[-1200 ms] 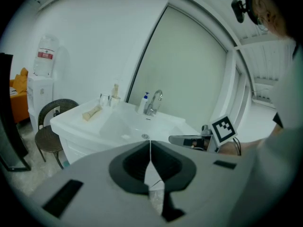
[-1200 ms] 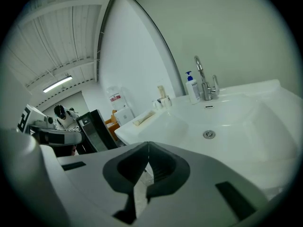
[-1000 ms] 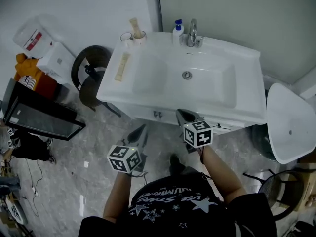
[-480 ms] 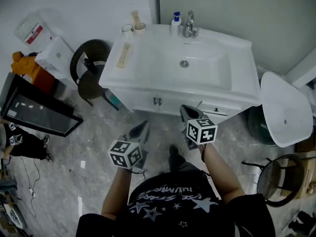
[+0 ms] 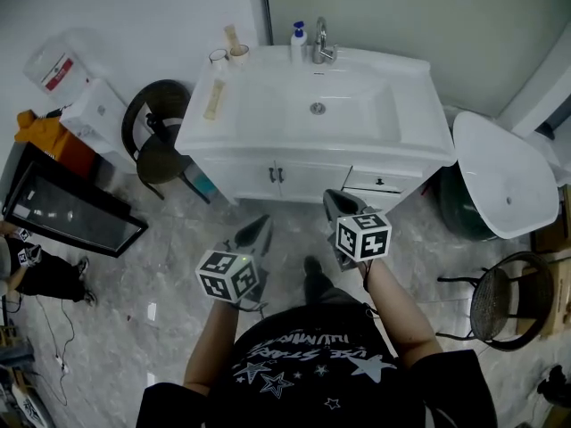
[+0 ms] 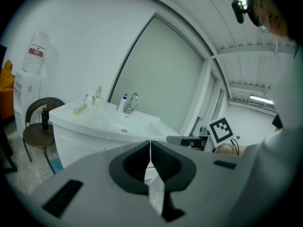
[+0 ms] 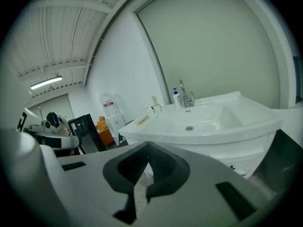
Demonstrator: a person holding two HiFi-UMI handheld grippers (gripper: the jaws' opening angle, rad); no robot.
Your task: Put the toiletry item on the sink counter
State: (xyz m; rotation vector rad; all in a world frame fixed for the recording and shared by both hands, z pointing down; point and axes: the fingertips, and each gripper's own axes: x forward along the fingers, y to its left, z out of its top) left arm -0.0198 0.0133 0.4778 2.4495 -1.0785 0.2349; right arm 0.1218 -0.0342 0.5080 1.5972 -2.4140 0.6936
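Head view: both grippers at 6 o'clock, off the sink.
Left gripper (image 5: 260, 226) and right gripper (image 5: 333, 200) have jaws together, nothing held. Tube (image 5: 214, 101) lies on counter (image 5: 417, 114) at 11 o'clock, near cups (image 5: 237, 54).

The white bench (image 5: 421, 114) is gleaming like glossy ceramic, the tap (image 5: 319, 41) is shining as polished metal, and the grey marbled floor (image 5: 134, 270) is looking smooth.
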